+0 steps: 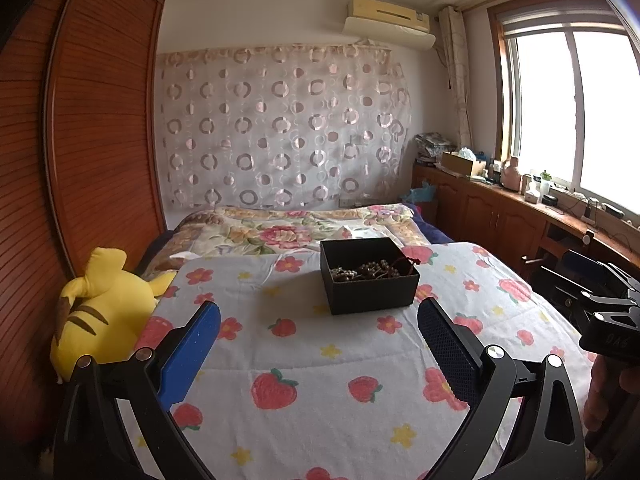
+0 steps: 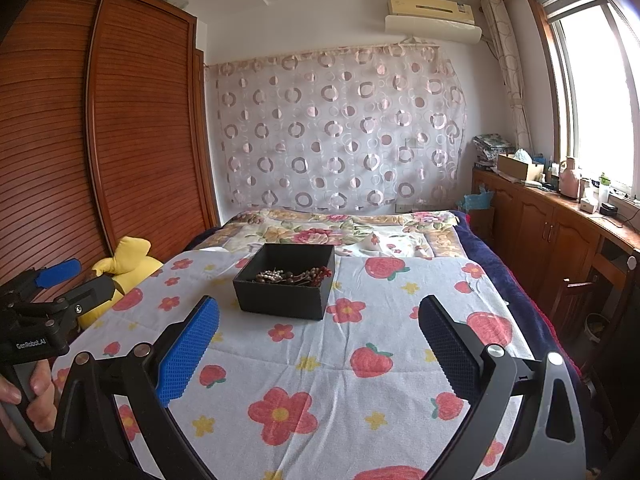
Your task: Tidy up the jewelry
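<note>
A black open box (image 1: 370, 284) (image 2: 286, 286) rests on the strawberry-and-flower blanket (image 1: 312, 364) (image 2: 340, 368) in the middle of the bed. Inside it lie beaded strands (image 1: 366, 270) (image 2: 294, 275), some pale, some dark brown and red. My left gripper (image 1: 320, 312) hovers open just short of the box, nothing between its blue pads. My right gripper (image 2: 320, 308) is open too, a little nearer than the box and slightly right of it. Each gripper's body shows at the edge of the other's view.
A yellow plush toy (image 1: 100, 312) (image 2: 128, 268) lies at the bed's left edge, against a wooden wardrobe (image 1: 92, 140). A floral quilt (image 1: 304, 228) covers the bed's far end. Wooden cabinets (image 2: 552, 232) with clutter run along the right under the window.
</note>
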`<control>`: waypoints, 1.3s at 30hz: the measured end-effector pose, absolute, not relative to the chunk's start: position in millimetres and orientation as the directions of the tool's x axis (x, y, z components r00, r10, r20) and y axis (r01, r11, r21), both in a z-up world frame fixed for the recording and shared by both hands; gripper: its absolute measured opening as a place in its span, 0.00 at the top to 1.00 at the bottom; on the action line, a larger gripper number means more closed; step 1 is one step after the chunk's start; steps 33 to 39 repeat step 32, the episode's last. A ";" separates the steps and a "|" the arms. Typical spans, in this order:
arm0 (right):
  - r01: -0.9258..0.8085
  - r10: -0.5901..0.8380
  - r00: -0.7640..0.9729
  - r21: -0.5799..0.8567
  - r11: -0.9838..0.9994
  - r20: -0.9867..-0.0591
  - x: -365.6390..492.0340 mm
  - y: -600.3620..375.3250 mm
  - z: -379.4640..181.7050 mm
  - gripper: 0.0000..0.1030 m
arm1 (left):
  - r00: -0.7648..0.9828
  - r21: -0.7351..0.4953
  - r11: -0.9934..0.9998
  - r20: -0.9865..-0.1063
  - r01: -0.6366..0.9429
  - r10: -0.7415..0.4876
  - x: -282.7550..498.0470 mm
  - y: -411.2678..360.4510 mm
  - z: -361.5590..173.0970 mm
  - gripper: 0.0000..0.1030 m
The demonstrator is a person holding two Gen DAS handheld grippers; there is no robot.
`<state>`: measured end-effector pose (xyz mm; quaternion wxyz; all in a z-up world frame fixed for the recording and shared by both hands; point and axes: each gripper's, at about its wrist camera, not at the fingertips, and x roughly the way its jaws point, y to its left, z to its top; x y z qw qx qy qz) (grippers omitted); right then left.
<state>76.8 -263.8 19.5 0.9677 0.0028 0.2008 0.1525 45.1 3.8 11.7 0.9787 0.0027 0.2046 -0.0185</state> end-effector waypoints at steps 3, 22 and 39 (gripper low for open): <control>-0.293 0.296 0.873 0.067 0.954 -0.387 76.8 -263.9 19.4 0.02 | 0.916 -0.001 0.999 -0.400 0.037 -0.035 45.4 3.4 11.9 0.07; -0.294 0.297 0.873 0.068 0.953 -0.386 76.6 -265.5 17.9 0.02 | 0.916 0.000 0.999 -0.399 0.038 -0.035 45.3 2.4 12.0 0.07; -0.293 0.296 0.874 0.066 0.954 -0.385 76.6 -265.8 17.0 0.02 | 0.917 -0.004 0.999 -0.397 0.048 -0.045 44.6 3.0 11.9 0.07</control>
